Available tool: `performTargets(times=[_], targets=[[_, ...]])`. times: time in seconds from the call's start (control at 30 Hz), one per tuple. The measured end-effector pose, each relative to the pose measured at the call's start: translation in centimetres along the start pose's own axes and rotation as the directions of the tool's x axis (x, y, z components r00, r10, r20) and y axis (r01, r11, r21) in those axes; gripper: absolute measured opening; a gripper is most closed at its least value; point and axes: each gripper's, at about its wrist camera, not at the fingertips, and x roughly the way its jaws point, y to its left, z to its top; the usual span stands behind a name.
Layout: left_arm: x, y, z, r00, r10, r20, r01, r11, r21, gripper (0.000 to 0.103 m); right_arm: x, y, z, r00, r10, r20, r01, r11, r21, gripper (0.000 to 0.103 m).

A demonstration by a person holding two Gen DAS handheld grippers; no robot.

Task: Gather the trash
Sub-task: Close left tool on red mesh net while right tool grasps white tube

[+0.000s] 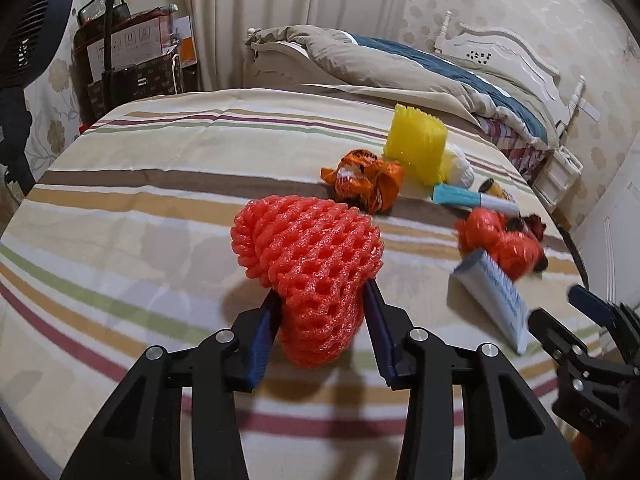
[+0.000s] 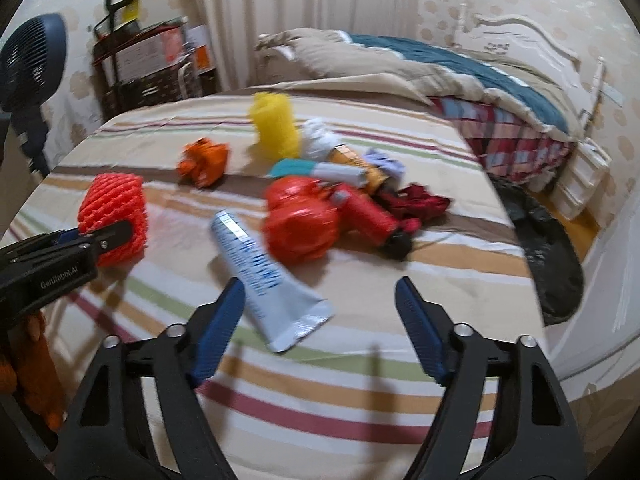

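A red foam fruit net (image 1: 308,252) stands on the striped bedspread (image 1: 140,208). My left gripper (image 1: 322,292) is shut on the net's lower part, and both blue pads pinch it in. In the right wrist view the same net (image 2: 114,208) shows at the left with the left gripper (image 2: 100,236) on it. My right gripper (image 2: 320,284) is open above a white and blue tube (image 2: 264,280). The tube lies by the left finger and nothing presses on it. Farther back lie a yellow foam net (image 2: 276,124), an orange wrapper (image 2: 204,162) and a crumpled red bag (image 2: 300,220).
A teal and white tube (image 2: 316,170), a red cylinder (image 2: 368,212) and dark red scraps (image 2: 420,200) lie in the pile. A folded quilt (image 2: 420,68) covers the bed's far end. A black bag (image 2: 548,248) lies on the floor at the right. A fan (image 2: 28,56) and a loaded cart (image 2: 140,64) stand at the left.
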Motion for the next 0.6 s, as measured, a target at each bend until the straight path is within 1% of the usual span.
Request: performTargets(times=[0.1, 0.17, 0.2, 0.27, 0.3, 0.4, 0.5, 0.53, 0.57, 0.6], targets=[[-0.4, 0.2, -0.9, 1.000, 0.007, 0.002, -0.007, 1.000, 0.015, 0.043, 0.6, 1.1, -0.1, 1.000, 0.019, -0.014, -0.019, 0.999, -0.028, 0.065], [-0.4, 0.2, -1.1, 1.000, 0.009, 0.005, -0.009, 1.000, 0.019, 0.043, 1.2, 1.5, -0.1, 0.999, 0.023, -0.026, -0.024, 0.999, -0.042, 0.056], [-0.5, 0.1, -1.1, 1.000, 0.011, 0.008, -0.011, 1.000, 0.023, 0.043, 1.5, 1.7, -0.1, 0.999, 0.027, -0.034, -0.029, 0.998, -0.048, 0.055], [-0.6, -0.1, -1.3, 1.000, 0.015, 0.017, -0.015, 0.999, 0.031, 0.043, 2.0, 2.0, -0.1, 0.998, 0.035, -0.048, -0.037, 0.998, -0.056, 0.046], [-0.5, -0.2, -1.3, 1.000, 0.016, 0.020, -0.017, 0.999, 0.034, 0.043, 2.3, 2.2, -0.2, 0.998, 0.036, -0.056, -0.039, 0.997, -0.062, 0.043], [-0.6, -0.2, -1.4, 1.000, 0.014, 0.025, -0.014, 0.999, 0.034, 0.042, 2.5, 2.8, -0.4, 0.998, 0.025, -0.056, -0.030, 0.996, -0.089, 0.040], [-0.6, -0.2, -1.6, 1.000, 0.008, 0.029, -0.008, 1.000, 0.027, 0.040, 2.2, 2.9, -0.5, 0.998, 0.031, -0.051, -0.036, 0.995, -0.094, 0.035], [-0.7, -0.2, -1.6, 1.000, 0.005, 0.031, -0.006, 1.000, 0.026, 0.040, 2.0, 2.9, -0.5, 0.998, 0.037, -0.049, -0.042, 0.995, -0.092, 0.031], [-0.7, -0.2, -1.7, 0.999, 0.002, 0.033, -0.003, 1.000, 0.023, 0.040, 1.8, 2.9, -0.6, 0.998, 0.040, -0.045, -0.044, 0.995, -0.094, 0.017], [-0.8, -0.2, -1.7, 0.999, -0.002, 0.036, 0.001, 1.000, 0.020, 0.040, 1.6, 3.0, -0.6, 0.998, 0.047, -0.038, -0.050, 0.994, -0.099, 0.017]])
